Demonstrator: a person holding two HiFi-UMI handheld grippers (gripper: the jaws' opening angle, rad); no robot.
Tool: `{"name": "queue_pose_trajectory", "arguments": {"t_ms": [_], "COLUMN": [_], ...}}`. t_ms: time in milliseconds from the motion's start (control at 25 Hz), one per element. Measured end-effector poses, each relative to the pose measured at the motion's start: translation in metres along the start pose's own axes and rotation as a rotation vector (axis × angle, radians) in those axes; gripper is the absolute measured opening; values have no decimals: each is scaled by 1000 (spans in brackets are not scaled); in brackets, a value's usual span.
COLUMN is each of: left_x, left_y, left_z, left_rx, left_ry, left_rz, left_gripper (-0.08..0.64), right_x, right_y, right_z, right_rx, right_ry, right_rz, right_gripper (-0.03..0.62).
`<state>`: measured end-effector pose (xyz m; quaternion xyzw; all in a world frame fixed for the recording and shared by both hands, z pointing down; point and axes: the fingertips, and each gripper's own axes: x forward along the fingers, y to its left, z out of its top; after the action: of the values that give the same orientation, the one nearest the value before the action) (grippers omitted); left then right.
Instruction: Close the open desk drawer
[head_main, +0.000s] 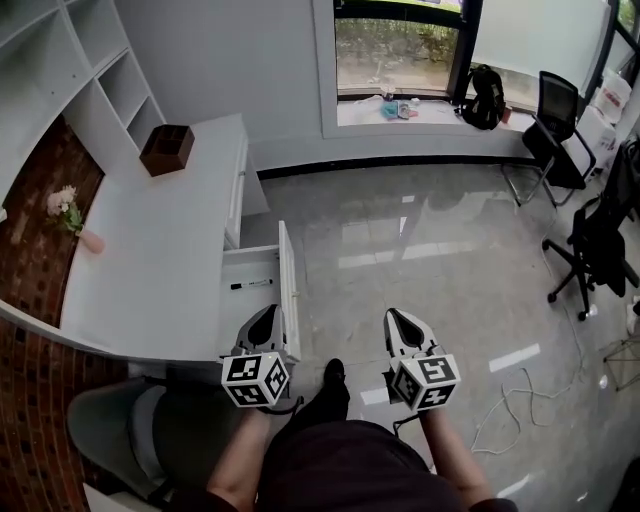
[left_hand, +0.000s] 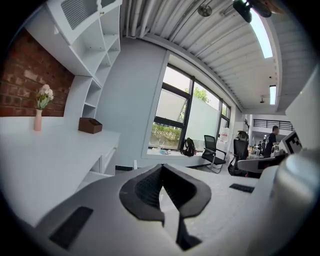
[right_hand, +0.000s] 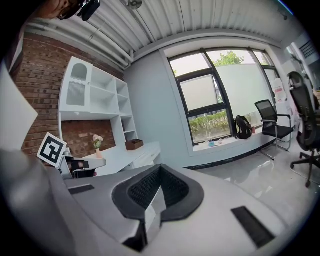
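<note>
The white desk (head_main: 150, 240) runs along the left in the head view. Its drawer (head_main: 250, 305) stands pulled out toward the floor, the white front panel (head_main: 289, 275) on the right side. A black marker (head_main: 250, 285) lies inside. My left gripper (head_main: 268, 315) is shut and empty, hanging over the near end of the drawer by the front panel. My right gripper (head_main: 393, 318) is also shut and empty, over the floor to the right of the drawer. In the gripper views both pairs of jaws, left (left_hand: 161, 170) and right (right_hand: 159, 172), meet with nothing between them.
A brown box (head_main: 166, 149) and a pink vase of flowers (head_main: 70, 215) sit on the desk. Shelves rise at the far left. Office chairs (head_main: 555, 125) and a backpack (head_main: 485, 97) stand by the window. A cable (head_main: 510, 405) lies on the floor at the right.
</note>
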<state>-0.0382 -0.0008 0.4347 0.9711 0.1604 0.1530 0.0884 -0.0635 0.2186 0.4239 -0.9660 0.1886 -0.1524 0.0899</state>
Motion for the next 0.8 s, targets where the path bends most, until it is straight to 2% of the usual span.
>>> {"name": "queue_pose_trajectory", "arguments": {"t_ms": [240, 440, 600, 800], "left_x": [65, 99, 110, 115], "left_y": [26, 43, 61, 85], "left_z": [16, 26, 28, 30], "left_rx": [-31, -70, -108, -165], "left_ry": [23, 9, 11, -5], "left_rz": [8, 30, 74, 183], "left_gripper": [9, 9, 9, 9], "right_x": [73, 130, 170, 224], "right_y": [-18, -20, -6, 12], "right_z": [22, 33, 35, 34], "right_rx": [-2, -42, -75, -123], "right_ry": [40, 86, 134, 202], "right_rz": [0, 44, 117, 263], "right_gripper": [5, 5, 5, 5]}}
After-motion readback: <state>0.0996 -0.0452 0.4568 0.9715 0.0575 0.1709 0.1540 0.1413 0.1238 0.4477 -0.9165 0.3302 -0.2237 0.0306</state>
